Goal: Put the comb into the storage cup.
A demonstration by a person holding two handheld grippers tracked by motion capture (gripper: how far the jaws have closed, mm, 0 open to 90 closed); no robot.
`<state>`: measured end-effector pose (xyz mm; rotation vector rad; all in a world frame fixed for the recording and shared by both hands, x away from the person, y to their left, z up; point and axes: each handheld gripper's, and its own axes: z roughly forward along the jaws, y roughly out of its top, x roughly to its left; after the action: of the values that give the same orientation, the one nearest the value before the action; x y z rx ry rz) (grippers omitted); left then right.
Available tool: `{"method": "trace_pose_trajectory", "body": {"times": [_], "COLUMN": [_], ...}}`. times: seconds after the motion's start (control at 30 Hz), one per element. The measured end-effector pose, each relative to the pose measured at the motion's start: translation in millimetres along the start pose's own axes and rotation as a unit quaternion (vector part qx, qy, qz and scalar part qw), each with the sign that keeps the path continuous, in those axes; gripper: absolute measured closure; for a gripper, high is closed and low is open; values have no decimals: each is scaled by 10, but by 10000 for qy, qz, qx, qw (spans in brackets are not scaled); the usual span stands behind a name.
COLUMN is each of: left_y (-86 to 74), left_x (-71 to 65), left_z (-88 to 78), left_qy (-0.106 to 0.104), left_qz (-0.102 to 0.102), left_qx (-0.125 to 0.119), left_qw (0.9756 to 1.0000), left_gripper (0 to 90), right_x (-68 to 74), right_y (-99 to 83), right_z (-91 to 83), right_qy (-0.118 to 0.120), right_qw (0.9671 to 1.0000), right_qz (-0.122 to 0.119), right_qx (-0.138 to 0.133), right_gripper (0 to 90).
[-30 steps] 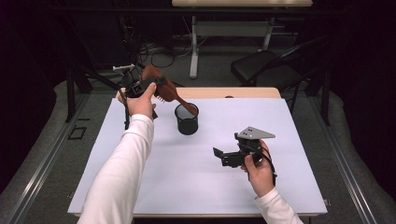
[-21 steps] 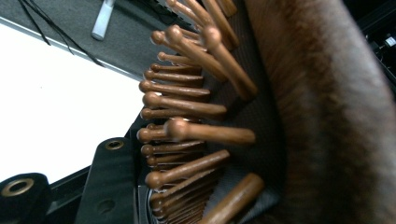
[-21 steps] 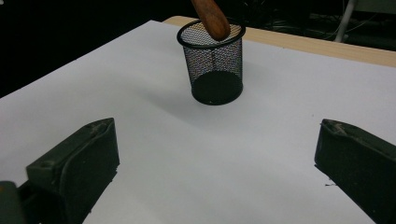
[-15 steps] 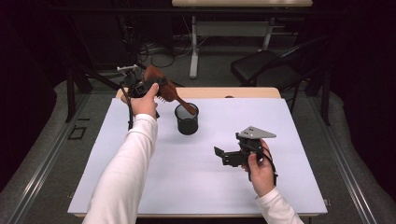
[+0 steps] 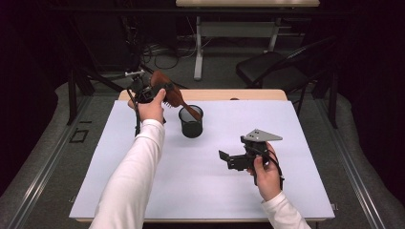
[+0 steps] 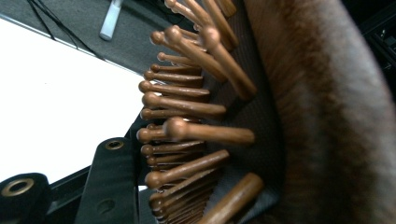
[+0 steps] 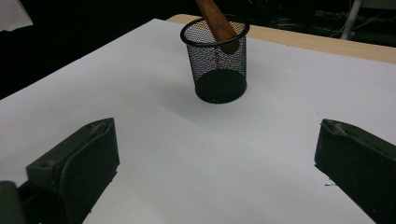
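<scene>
Little has shifted in 1 second: high view, the left gripper (image 5: 152, 91) stays clamped on the hairbrush (image 5: 168, 93), handle tip inside the mesh cup (image 5: 191, 122). Right gripper view: right gripper (image 7: 217, 168) jaws apart, empty; insertion looks underway.

This looks like a lab or studio set up for recording, not a home. The desk (image 5: 305, 143) is covered by a plain white sheet and stands on grey carpet among dark surroundings. Behind it, loose cables (image 5: 162, 57) lie on the floor beside the white leg of another table (image 5: 198, 52), and a black chair (image 5: 272, 71) stands near.
</scene>
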<state>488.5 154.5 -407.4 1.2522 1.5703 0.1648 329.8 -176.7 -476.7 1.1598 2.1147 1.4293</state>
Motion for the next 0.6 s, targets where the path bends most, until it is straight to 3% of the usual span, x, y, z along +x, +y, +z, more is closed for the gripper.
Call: {"method": "trace_pose_trajectory", "body": {"times": [0.6], "left_y": [-138], "left_x": [56], "left_z": [141], "left_qy": [157], "left_qz": [114], "left_qx": [131], "left_qw": [9997], "left_gripper": [479], "right_x": [1], "right_y": [-5], "right_z": [16], "right_qy": [52], "right_qw": [10000], "right_qz": [-36], "right_qx": [27], "right_gripper": [0]}}
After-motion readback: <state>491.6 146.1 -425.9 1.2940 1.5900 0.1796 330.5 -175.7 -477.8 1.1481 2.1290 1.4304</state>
